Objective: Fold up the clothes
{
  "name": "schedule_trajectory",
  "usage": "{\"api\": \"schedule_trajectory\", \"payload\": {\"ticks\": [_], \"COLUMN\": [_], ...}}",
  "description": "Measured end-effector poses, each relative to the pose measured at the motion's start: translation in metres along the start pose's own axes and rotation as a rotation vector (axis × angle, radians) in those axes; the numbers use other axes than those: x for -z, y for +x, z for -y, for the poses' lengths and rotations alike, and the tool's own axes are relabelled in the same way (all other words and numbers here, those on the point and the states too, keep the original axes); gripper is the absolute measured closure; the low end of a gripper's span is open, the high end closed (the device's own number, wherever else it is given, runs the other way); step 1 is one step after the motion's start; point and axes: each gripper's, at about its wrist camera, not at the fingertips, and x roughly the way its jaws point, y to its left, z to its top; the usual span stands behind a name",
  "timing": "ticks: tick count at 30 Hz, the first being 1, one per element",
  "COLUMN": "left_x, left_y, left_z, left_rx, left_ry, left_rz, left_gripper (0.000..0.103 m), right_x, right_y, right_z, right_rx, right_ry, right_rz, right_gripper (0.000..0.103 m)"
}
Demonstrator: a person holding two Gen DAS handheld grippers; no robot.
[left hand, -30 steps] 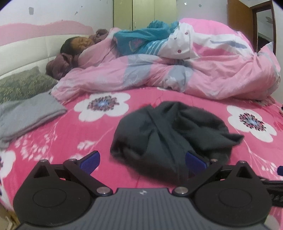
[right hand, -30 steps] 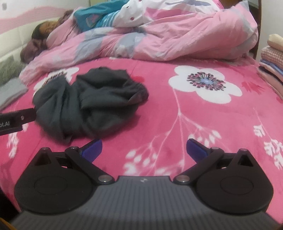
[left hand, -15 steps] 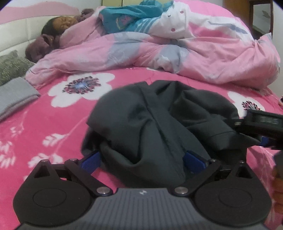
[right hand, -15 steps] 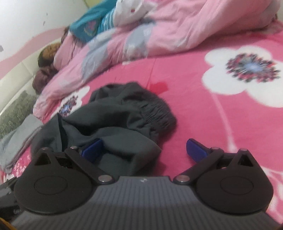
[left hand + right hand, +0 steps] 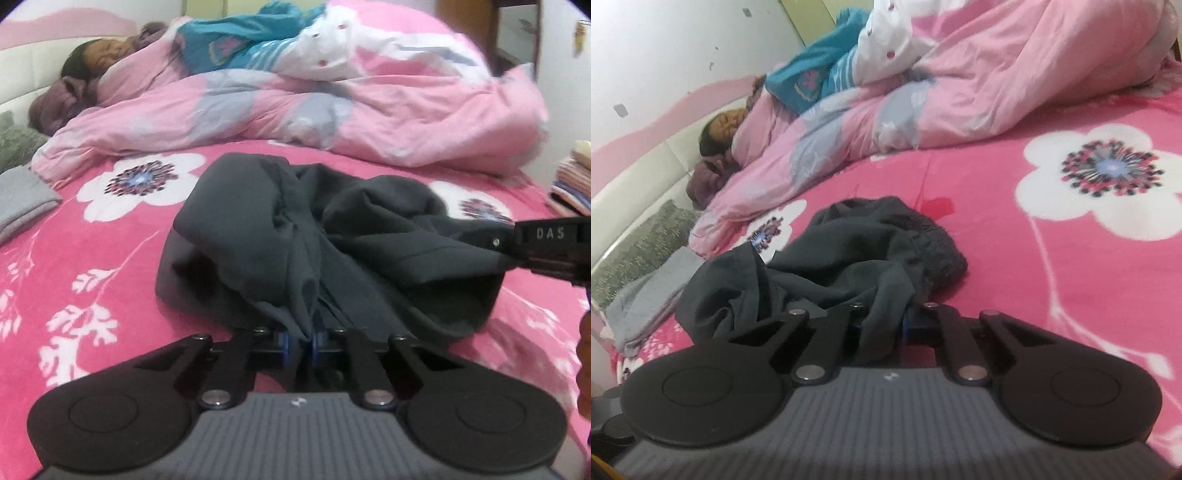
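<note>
A crumpled dark grey garment lies on the pink flowered bedspread. My left gripper is shut on a fold at the garment's near edge. In the right wrist view my right gripper is shut on another fold of the same garment, near its ribbed waistband. The right gripper's body also shows at the right edge of the left wrist view, at the garment's right side.
A person sleeps under a bunched pink duvet along the far side. A folded grey cloth lies at the left. A stack of folded clothes sits at the right edge.
Both grippers moved in onto the garment and closed on its folds; a second ago both were open and short of it.
</note>
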Motion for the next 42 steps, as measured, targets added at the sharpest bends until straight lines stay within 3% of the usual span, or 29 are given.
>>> {"api": "schedule_trajectory", "payload": {"ticks": [6, 13, 16, 18, 20, 22, 23, 24, 26, 28, 30, 33, 35, 37, 39, 42], "left_x": [0.026, 0.062, 0.069, 0.069, 0.067, 0.062, 0.059, 0.056, 0.051, 0.046, 0.040, 0.034, 0.031, 0.031, 0.031, 0.028], "left_y": [-0.049, -0.069, -0.075, -0.080, -0.089, -0.098, -0.102, -0.106, -0.112, -0.110, -0.103, -0.089, -0.076, -0.065, -0.059, -0.049], "left_z": [0.013, 0.017, 0.008, -0.001, -0.014, -0.025, -0.031, -0.037, -0.047, -0.054, -0.059, -0.065, -0.066, -0.069, -0.075, -0.079], "left_rx": [0.165, 0.352, 0.397, 0.436, 0.478, 0.507, 0.514, 0.517, 0.499, 0.445, 0.372, 0.255, 0.182, 0.150, 0.160, 0.154], "left_ry": [0.070, 0.098, 0.082, 0.058, 0.026, 0.008, -0.005, -0.022, -0.051, -0.071, -0.101, -0.140, -0.152, -0.167, -0.184, -0.179], "left_rz": [-0.004, -0.107, -0.130, -0.135, -0.123, -0.100, -0.081, -0.062, -0.028, -0.004, -0.004, -0.015, -0.037, -0.059, -0.076, -0.067], "left_gripper": [0.096, 0.094, 0.086, 0.074, 0.072, 0.072, 0.070, 0.067, 0.065, 0.063, 0.063, 0.063, 0.063, 0.063, 0.063, 0.059], "right_x": [0.000, 0.016, 0.028, 0.031, 0.030, 0.025, 0.023, 0.021, 0.014, 0.009, 0.007, 0.015, 0.030, 0.049, 0.068, 0.091], "right_y": [-0.075, -0.132, -0.140, -0.147, -0.158, -0.173, -0.181, -0.188, -0.187, -0.170, -0.146, -0.103, -0.079, -0.066, -0.053, -0.061], "right_z": [0.029, 0.098, 0.119, 0.124, 0.124, 0.118, 0.113, 0.107, 0.088, 0.061, 0.030, -0.010, -0.030, -0.039, -0.047, -0.040], "right_rx": [0.029, 0.219, 0.307, 0.334, 0.376, 0.449, 0.472, 0.470, 0.396, 0.284, 0.155, -0.058, -0.135, -0.153, -0.171, -0.224], "right_ry": [0.017, 0.146, 0.183, 0.202, 0.210, 0.207, 0.202, 0.194, 0.143, 0.058, -0.042, -0.161, -0.234, -0.302, -0.369, -0.437], "right_rz": [0.075, 0.088, 0.057, 0.071, 0.113, 0.216, 0.269, 0.316, 0.343, 0.302, 0.226, 0.065, -0.038, -0.125, -0.213, -0.290], "right_gripper": [0.100, 0.099, 0.097, 0.093, 0.081, 0.068, 0.051, 0.043, 0.041, 0.032, 0.022, 0.021, 0.022, 0.026, 0.060, 0.071]}}
